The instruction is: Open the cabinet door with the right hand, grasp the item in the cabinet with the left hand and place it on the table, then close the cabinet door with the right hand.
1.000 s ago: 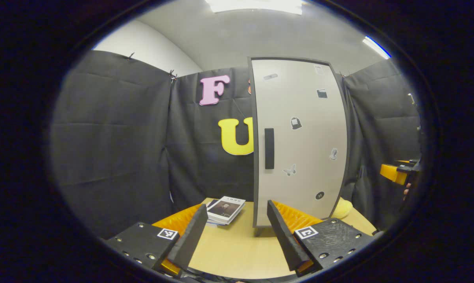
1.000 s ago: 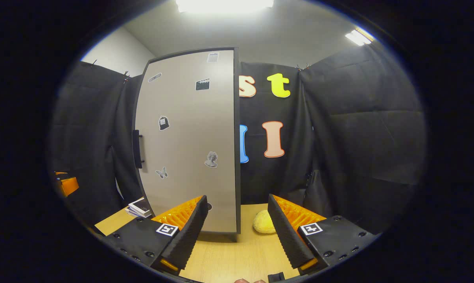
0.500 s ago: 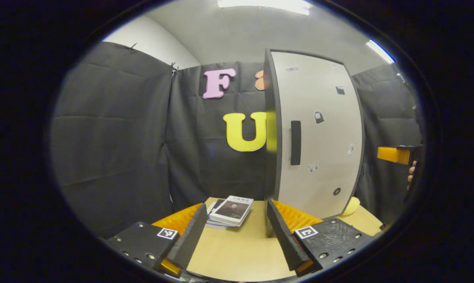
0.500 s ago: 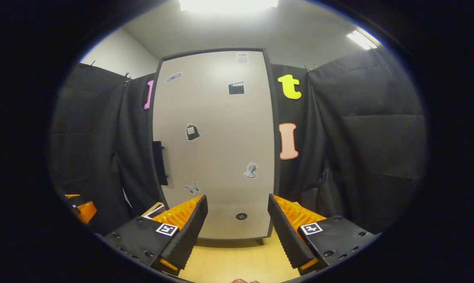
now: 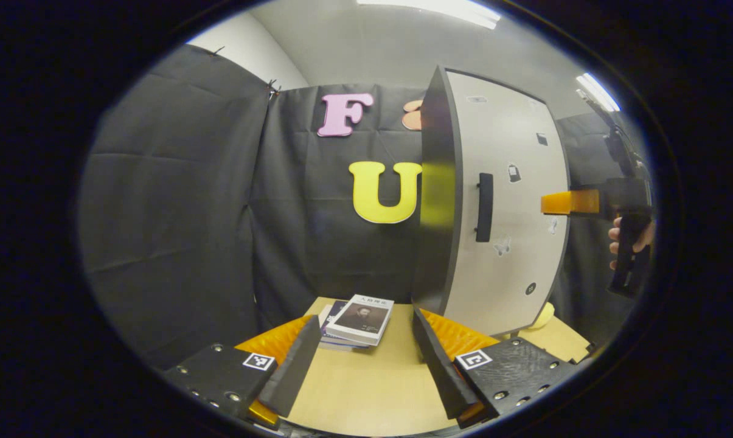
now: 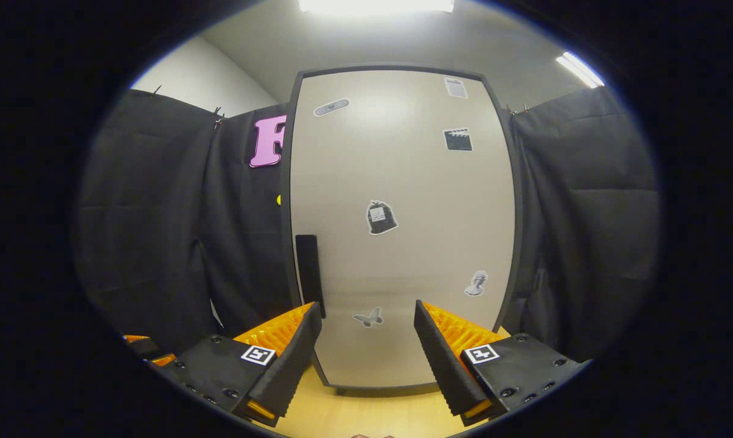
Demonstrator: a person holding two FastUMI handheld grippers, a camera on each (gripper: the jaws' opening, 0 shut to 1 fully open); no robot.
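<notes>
A tall cabinet stands on the wooden table with its pale, sticker-covered door shut. Whatever is inside is hidden. A dark vertical handle sits on the door's left edge, also seen as the handle in the left gripper view. My right gripper is open and faces the door squarely, with the handle just above its left finger. From the left gripper view, the right gripper hangs in a hand in front of the door. My left gripper is open and empty, low over the table left of the cabinet.
A small stack of books lies on the table beside the cabinet's dark side. A yellow soft object peeks out at the cabinet's right foot. Black cloth walls close in the booth behind and on both sides.
The right gripper has swung left and risen to face the door head-on, closer to the handle. The left gripper view has shifted so the cabinet's dark side now shows.
</notes>
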